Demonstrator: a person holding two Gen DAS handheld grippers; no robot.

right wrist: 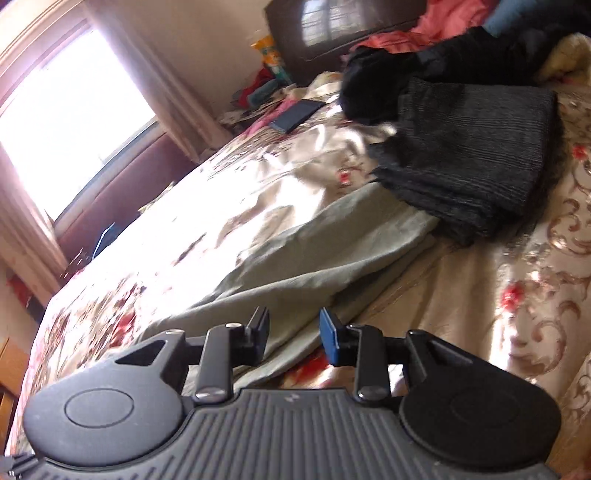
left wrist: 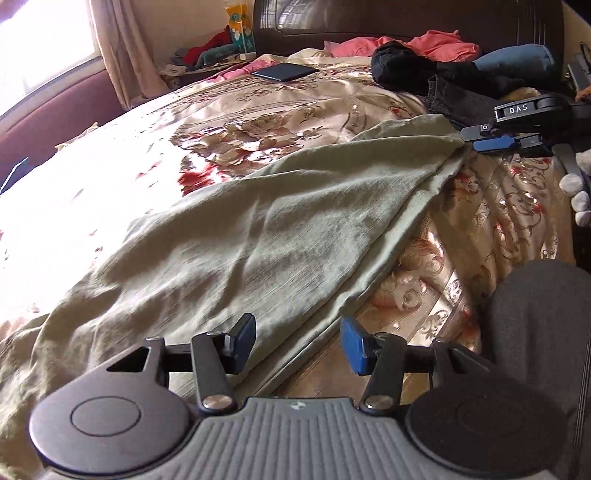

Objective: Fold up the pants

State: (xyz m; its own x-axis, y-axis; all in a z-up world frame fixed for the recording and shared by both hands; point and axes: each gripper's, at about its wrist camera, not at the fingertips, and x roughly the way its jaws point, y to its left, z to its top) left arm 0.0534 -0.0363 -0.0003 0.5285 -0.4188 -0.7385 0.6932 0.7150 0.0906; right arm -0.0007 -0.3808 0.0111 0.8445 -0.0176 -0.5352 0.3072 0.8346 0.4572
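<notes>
Left wrist view: pale green pants (left wrist: 236,236), wrinkled and doubled over, lie across a floral bedspread (left wrist: 258,110); the left gripper (left wrist: 298,341) gapes empty above their near edge. Right wrist view: the right gripper (right wrist: 294,334), narrowly parted, holds nothing above the pants (right wrist: 314,254), beside a folded dark garment (right wrist: 469,158).

The pants (left wrist: 236,236) lie spread across the bed (left wrist: 295,99), running from its near edge toward the headboard (left wrist: 369,26). Just beyond their far end sits a folded garment (right wrist: 469,162), with a heap of clothes (left wrist: 402,66) behind it against the headboard. A tablet (left wrist: 284,71) lies on the bed left of that heap, and the window (right wrist: 74,122) stands beyond the bed's left side.
</notes>
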